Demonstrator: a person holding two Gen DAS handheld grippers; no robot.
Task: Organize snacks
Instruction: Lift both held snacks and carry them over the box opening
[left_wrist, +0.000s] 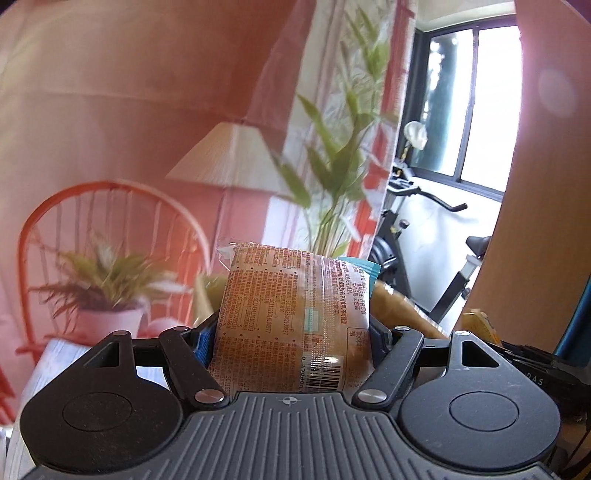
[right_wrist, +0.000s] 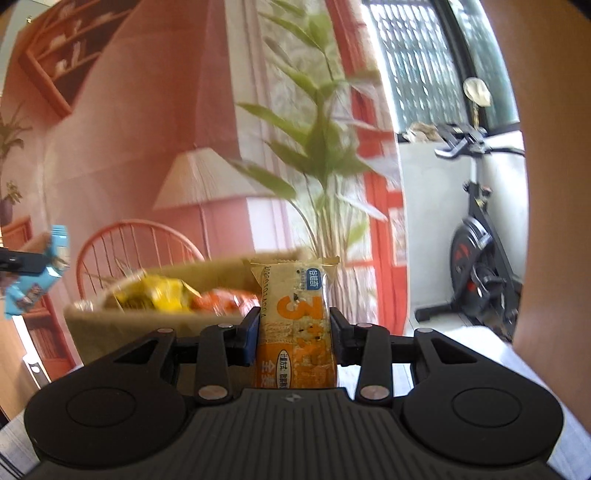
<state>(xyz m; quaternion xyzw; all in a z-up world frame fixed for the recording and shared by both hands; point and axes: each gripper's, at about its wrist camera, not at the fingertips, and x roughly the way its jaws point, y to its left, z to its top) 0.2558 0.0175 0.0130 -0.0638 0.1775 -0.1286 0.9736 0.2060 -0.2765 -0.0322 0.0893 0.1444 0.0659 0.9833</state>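
My left gripper (left_wrist: 291, 332) is shut on a clear-wrapped bread packet (left_wrist: 288, 317) with orange print and a barcode, held upright off the table. A teal packet edge (left_wrist: 360, 267) peeks out behind it. In the right wrist view my right gripper (right_wrist: 293, 332) is shut on a narrow orange and white cracker packet (right_wrist: 295, 325), which also stands upright. Behind it sits a tan basket (right_wrist: 155, 323) holding a yellow packet (right_wrist: 159, 295) and an orange packet (right_wrist: 221, 302). At the left edge a blue packet (right_wrist: 37, 273) sits against a black finger (right_wrist: 22, 262).
A printed backdrop with a chair, lamp and plants (left_wrist: 325, 158) hangs behind everything. An exercise bike (right_wrist: 480, 258) stands by the window on the right. A white tabletop (right_wrist: 491, 354) lies below. A yellow packet (left_wrist: 480, 325) and black gear (left_wrist: 535, 369) lie to the left gripper's right.
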